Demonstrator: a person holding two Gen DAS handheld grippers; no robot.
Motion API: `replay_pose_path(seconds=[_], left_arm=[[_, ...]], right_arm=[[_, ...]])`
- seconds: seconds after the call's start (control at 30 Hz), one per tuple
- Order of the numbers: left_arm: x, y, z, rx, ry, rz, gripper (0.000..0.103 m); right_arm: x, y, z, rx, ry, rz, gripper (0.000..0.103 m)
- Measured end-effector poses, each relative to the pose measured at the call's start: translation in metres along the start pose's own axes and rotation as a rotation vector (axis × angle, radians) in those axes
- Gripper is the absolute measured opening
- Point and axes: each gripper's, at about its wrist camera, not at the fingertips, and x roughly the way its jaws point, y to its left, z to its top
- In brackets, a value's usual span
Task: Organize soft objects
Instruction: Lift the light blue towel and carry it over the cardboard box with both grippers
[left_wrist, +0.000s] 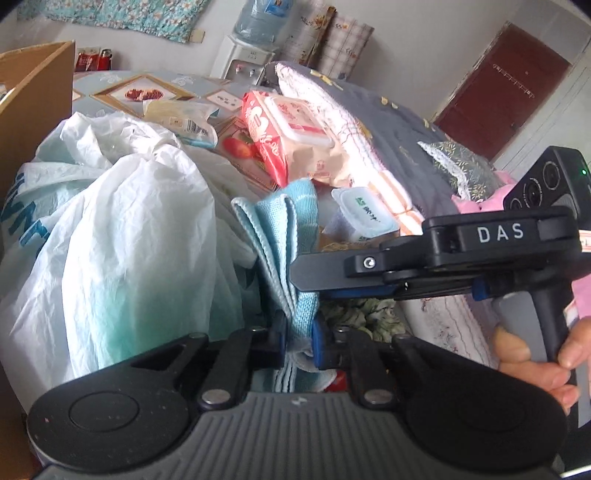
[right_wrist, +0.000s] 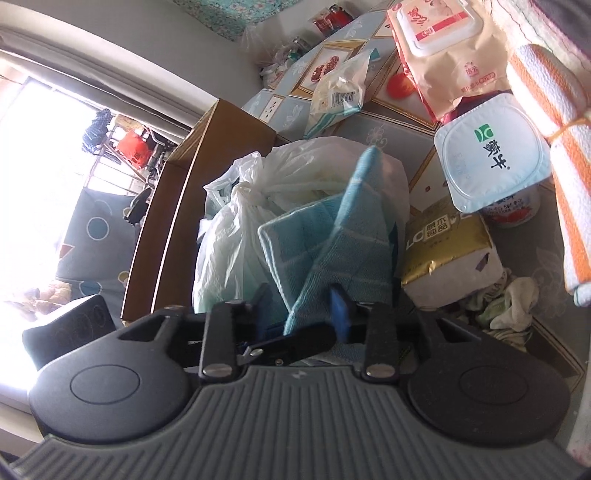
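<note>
Left gripper: clenched on the blue cloth, blue pads pressing a bunched fold from both sides. Holds the cloth upright, its folded layers rising in front of the camera and fanning out at the top.

Right gripper: released, reaching in from the right, with fingers level with the cloth just above the left grip. Seen in its own view with pads standing apart and a hanging part of the cloth between them; no clear pressing on it. Gripped at the handle by a person's hand.

Cloth position: above the near part of the tabletop, touching the white plastic bag on its left. Bag crumpled and bulky, against the cardboard box at the tabletop's left edge.

Behind the cloth, toward the middle of the tabletop: a red-and-beige wet wipes pack propped at a tilt, and a smaller pale packet lying flat beside it. Just right of the cloth: a yogurt cup with a white foil lid, and below it in the right wrist view a gold-topped tissue pack. Along the right edge: an orange-striped towel, folded long.
</note>
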Motion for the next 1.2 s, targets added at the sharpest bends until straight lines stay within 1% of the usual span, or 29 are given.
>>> replay_pose_path(seconds=[0.03, 0.1, 0.17, 0.2, 0.27, 0.37, 0.47, 0.6, 0.73, 0.87, 0.97, 1.1, 1.2], left_arm=[[-0.003, -0.002, -0.001, 0.002, -0.012, -0.007, 0.014], [-0.008, -0.006, -0.001, 0.004, -0.030, -0.026, 0.013], [-0.015, -0.013, -0.002, 0.023, -0.050, -0.025, 0.013], [-0.020, -0.017, -0.003, 0.036, -0.063, -0.026, 0.013], [-0.031, -0.025, -0.005, 0.059, -0.086, -0.031, 0.013], [-0.048, -0.035, -0.009, 0.085, -0.115, -0.051, 0.013], [-0.069, -0.043, -0.016, 0.110, -0.147, -0.063, 0.013], [-0.105, -0.049, -0.022, 0.141, -0.208, -0.052, 0.013], [-0.146, -0.042, -0.023, 0.159, -0.278, -0.006, 0.013], [-0.188, -0.023, -0.019, 0.185, -0.332, 0.087, 0.013], [-0.213, 0.002, -0.010, 0.183, -0.343, 0.163, 0.013], [-0.233, 0.049, 0.011, 0.148, -0.309, 0.254, 0.013], [-0.232, 0.093, 0.034, 0.108, -0.247, 0.318, 0.013]], right_arm=[[0.000, 0.003, -0.001, -0.009, -0.001, -0.014, 0.045], [0.000, 0.007, -0.001, -0.015, -0.004, -0.033, 0.045], [-0.005, 0.013, -0.002, -0.013, -0.021, -0.044, 0.045], [-0.009, 0.017, -0.003, -0.018, -0.033, -0.047, 0.042], [-0.019, 0.027, -0.008, -0.036, -0.057, -0.062, 0.031], [-0.037, 0.044, -0.018, -0.066, -0.094, -0.087, 0.023], [-0.054, 0.065, -0.030, -0.098, -0.130, -0.101, 0.020], [-0.069, 0.101, -0.043, -0.155, -0.166, -0.086, 0.019], [-0.068, 0.145, -0.047, -0.224, -0.184, -0.040, 0.019], [-0.046, 0.191, -0.043, -0.292, -0.176, 0.033, 0.019], [-0.016, 0.227, -0.036, -0.332, -0.152, 0.086, 0.018], [0.040, 0.270, -0.015, -0.333, -0.086, 0.136, 0.017], [0.093, 0.288, 0.009, -0.284, -0.016, 0.150, 0.016]])
